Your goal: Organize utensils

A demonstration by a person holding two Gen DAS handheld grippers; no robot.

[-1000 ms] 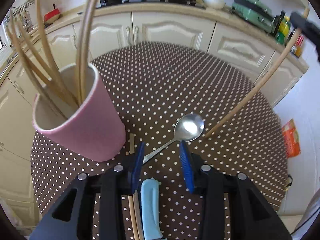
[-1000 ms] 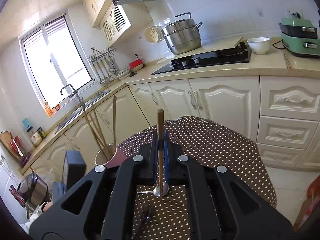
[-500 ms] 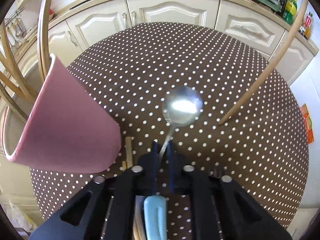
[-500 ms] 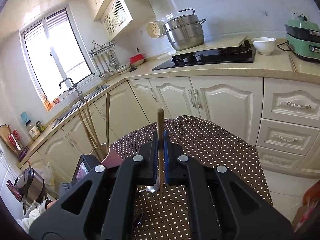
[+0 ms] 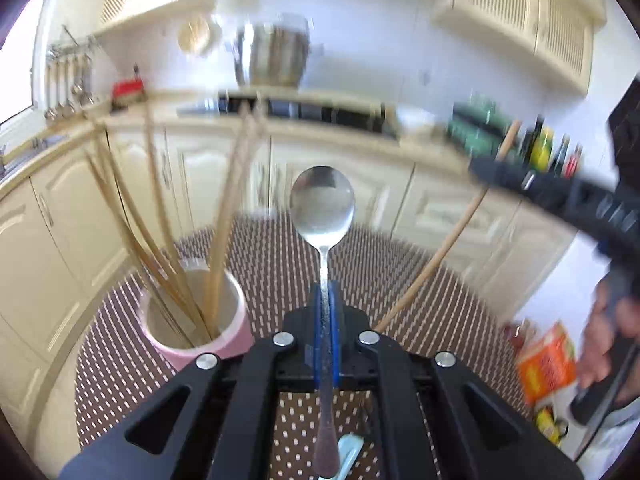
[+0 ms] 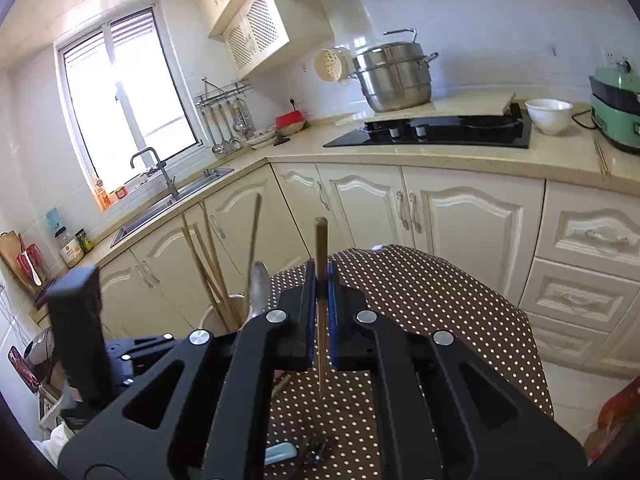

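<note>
My left gripper point(image 5: 327, 300) pinches a shiny metal spoon point(image 5: 322, 204) by its handle, above the dotted table, right of the pink cup point(image 5: 224, 340) of wooden chopsticks point(image 5: 176, 240). My right gripper point(image 6: 320, 280) clamps one wooden chopstick point(image 6: 320, 240). The thin handle could probably swivel and slip; either utensil could snag the leaning sticks and tip the cup.

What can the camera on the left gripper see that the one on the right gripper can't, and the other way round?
Only the left view shows the orange box on the floor and a hand at the right edge. Only the right view shows the window, sink and white bowl. Both show the pink cup of chopsticks, the dotted table, the spoon clamped in the left gripper, and the single chopstick clamped in the right gripper.
</note>
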